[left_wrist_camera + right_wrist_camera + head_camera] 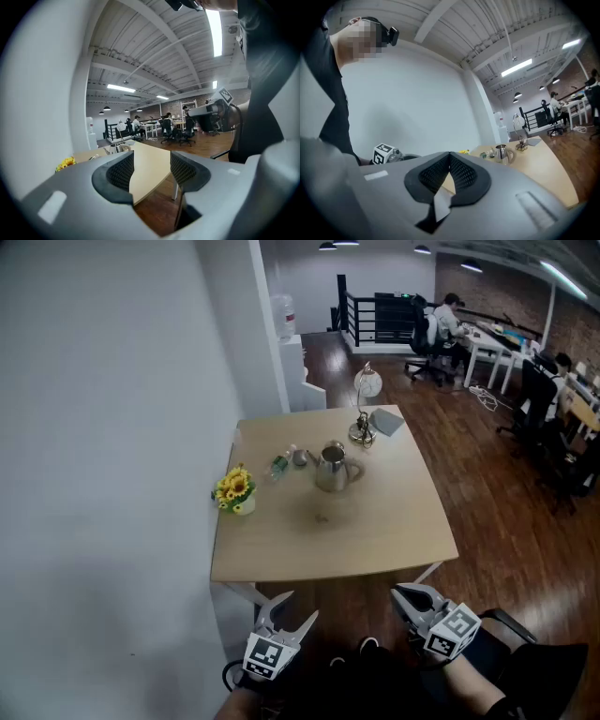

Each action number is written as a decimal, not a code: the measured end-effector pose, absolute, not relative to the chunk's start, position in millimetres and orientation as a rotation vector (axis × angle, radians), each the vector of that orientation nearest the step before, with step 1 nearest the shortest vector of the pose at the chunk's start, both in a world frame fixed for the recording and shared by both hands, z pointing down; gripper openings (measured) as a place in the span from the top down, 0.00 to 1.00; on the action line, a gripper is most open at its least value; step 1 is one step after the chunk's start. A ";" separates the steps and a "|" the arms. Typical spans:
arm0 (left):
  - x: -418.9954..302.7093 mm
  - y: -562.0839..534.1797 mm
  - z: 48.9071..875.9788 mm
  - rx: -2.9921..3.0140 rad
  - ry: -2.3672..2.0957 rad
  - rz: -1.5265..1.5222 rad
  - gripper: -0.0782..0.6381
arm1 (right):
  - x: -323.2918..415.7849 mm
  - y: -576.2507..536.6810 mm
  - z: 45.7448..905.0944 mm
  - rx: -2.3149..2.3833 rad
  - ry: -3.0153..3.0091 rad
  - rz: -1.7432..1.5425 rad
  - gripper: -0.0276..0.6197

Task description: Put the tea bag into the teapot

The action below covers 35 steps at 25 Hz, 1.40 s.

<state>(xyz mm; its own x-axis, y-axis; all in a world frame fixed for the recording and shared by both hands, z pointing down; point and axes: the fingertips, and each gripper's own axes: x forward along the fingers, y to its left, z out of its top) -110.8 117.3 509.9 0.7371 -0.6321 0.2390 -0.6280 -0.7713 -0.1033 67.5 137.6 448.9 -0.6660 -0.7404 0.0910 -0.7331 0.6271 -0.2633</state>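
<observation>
A steel teapot (330, 468) stands lid-on near the middle of the light wooden table (375, 531); it also shows far off in the right gripper view (501, 153). A small green packet (279, 464), maybe the tea bag, lies just left of it, next to a small metal piece (298, 457). Both grippers hang below the table's near edge, well short of these things. My left gripper (300, 606) is open, its pads (121, 171) apart and empty. My right gripper (401, 594) is shut, its tips meeting (450, 158) with nothing visibly held.
A pot of yellow flowers (234, 490) sits at the table's left edge. A small lamp (364, 409) and a grey flat item (386, 421) stand at the far side. A white wall runs along the left. People sit at desks (487, 338) far behind.
</observation>
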 end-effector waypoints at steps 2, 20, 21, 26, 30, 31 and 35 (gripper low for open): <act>-109.6 110.0 511.1 -2.913 1.063 -0.414 0.56 | 69.0 129.9 449.9 -1.264 2.807 -0.443 0.95; -64.1 -66.3 534.9 -2.885 1.214 -0.518 0.56 | 91.2 -61.7 476.3 -1.007 2.919 -0.482 0.95; -61.5 -79.1 534.6 -2.882 1.230 -0.522 0.56 | 94.2 -75.2 475.7 -0.989 2.920 -0.489 0.95; -47.7 -128.2 534.3 -2.848 1.284 -0.556 0.55 | 107.7 -129.5 483.7 -0.906 2.935 -0.544 0.95; -36.9 -147.9 535.6 -2.857 1.305 -0.581 0.55 | 114.8 -151.7 489.7 -0.869 2.917 -0.632 0.95; -34.4 -151.5 536.0 -2.860 1.303 -0.585 0.55 | 115.9 -155.1 490.6 -0.866 2.919 -0.642 0.95; -31.0 -169.8 538.6 -2.870 1.291 -0.583 0.55 | 115.0 -169.6 497.3 -0.863 2.938 -0.654 0.94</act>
